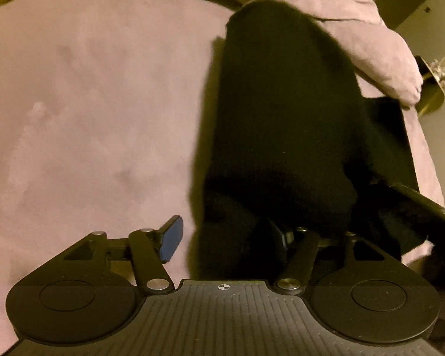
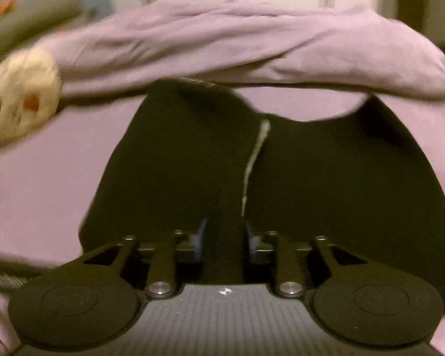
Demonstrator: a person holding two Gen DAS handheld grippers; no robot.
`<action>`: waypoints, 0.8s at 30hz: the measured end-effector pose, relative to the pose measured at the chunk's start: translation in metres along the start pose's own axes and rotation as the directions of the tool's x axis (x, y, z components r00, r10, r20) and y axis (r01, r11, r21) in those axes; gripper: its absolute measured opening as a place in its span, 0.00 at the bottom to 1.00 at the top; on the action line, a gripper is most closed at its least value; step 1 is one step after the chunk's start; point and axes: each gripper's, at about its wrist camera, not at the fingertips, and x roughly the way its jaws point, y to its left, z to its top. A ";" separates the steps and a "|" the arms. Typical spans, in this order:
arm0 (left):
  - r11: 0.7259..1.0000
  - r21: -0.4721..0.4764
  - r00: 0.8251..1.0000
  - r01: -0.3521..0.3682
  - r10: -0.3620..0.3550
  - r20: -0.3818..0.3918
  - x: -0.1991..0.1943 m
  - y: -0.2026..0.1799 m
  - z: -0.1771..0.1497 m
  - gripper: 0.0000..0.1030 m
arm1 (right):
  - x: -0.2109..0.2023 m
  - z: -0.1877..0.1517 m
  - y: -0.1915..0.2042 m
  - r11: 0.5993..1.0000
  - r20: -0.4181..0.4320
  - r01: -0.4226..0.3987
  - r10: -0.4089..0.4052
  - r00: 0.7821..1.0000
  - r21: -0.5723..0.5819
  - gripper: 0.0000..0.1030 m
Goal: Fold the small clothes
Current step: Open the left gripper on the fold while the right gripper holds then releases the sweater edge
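On the lilac bed sheet (image 2: 44,178), a black garment (image 2: 341,192) was straddled by the right gripper (image 2: 224,237), fingers parted around a raised fold, unclamped. The left gripper (image 1: 222,237) was spread over the cloth's edge, so the fold could be lost or dragged askew.

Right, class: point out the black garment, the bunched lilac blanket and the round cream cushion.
black garment (image 2: 326,184): right wrist view, flat right half.
bunched lilac blanket (image 2: 222,38): right wrist view, middle of the roll.
round cream cushion (image 2: 23,92): right wrist view, its face.

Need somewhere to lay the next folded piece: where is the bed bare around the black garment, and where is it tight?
Bare lilac sheet lies wide open on the left gripper's side of the black garment. In the right wrist view, a smaller bare strip sits between the garment and the cream stuffed toy. Crowded: the bunched lilac blanket meets the garment's far edge.
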 end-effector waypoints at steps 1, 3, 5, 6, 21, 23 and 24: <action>1.000 -0.017 1.000 0.005 -0.005 0.002 -0.001 0.003 0.000 0.64 | -0.006 -0.001 -0.005 0.999 0.018 0.015 -0.015 1.000 0.029 0.55; 0.999 -0.041 1.000 0.014 -0.014 0.002 -0.002 0.007 0.000 0.64 | -0.011 -0.006 -0.023 0.995 0.012 -0.004 0.003 1.000 0.096 0.69; 0.999 -0.040 1.000 0.012 -0.012 0.003 -0.004 0.009 -0.001 0.64 | -0.004 -0.014 -0.040 0.975 -0.044 -0.069 0.080 0.996 0.211 0.70; 0.999 -0.035 1.000 0.005 -0.004 0.005 -0.004 0.007 -0.001 0.64 | 0.000 -0.016 -0.047 0.957 -0.056 -0.112 0.132 0.990 0.266 0.70; 0.998 0.007 0.998 -0.058 0.058 0.006 0.000 -0.011 0.001 0.69 | 0.043 0.002 -0.041 0.904 -0.068 -0.280 0.317 0.946 0.324 0.45; 0.998 0.002 0.998 -0.058 0.058 0.005 0.000 -0.010 0.001 0.70 | 0.053 0.005 -0.042 0.890 -0.074 -0.289 0.335 0.939 0.352 0.47; 0.998 -0.001 0.998 -0.058 0.058 0.005 0.000 -0.010 0.001 0.70 | 0.056 0.006 -0.044 0.880 -0.080 -0.299 0.350 0.933 0.369 0.47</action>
